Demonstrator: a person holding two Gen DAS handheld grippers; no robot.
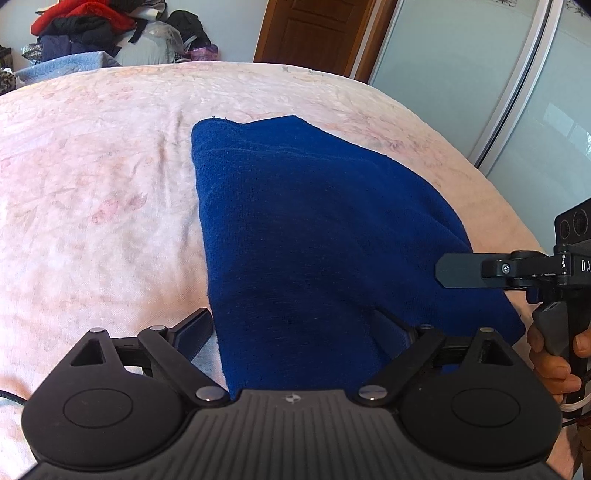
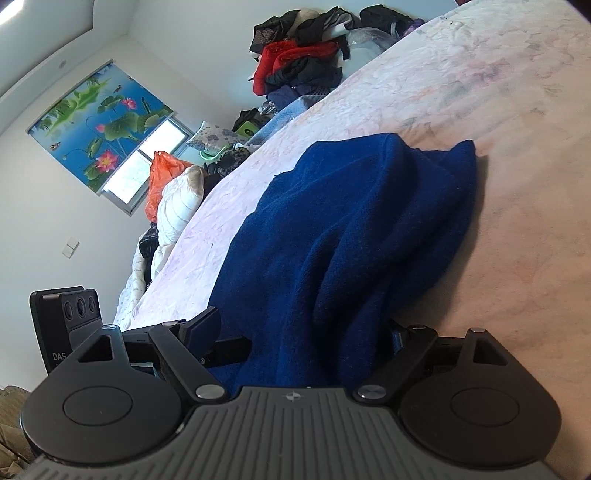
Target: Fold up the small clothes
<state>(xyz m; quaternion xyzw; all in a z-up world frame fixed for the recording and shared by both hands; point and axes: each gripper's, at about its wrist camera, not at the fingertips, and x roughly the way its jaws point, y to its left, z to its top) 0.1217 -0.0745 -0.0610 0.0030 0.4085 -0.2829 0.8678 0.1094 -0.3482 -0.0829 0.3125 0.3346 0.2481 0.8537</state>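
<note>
A dark blue knitted garment (image 1: 303,229) lies on the pink bedspread (image 1: 92,184), its near end rising between my left gripper's fingers. My left gripper (image 1: 295,328) is open wide, one finger (image 1: 192,332) on each side of the cloth. In the right wrist view the same garment (image 2: 351,236) is bunched and runs between my right gripper's (image 2: 299,336) open fingers. The right gripper also shows in the left wrist view (image 1: 461,275) at the garment's right edge, held by a hand. Neither gripper is closed on the cloth.
A pile of red and dark clothes (image 1: 85,26) lies beyond the bed's far edge. A wooden door (image 1: 317,33) and a glass wardrobe (image 1: 480,74) stand behind. Pillows and an orange bag (image 2: 166,192) lie by the window. The left gripper's body (image 2: 70,317) is close by.
</note>
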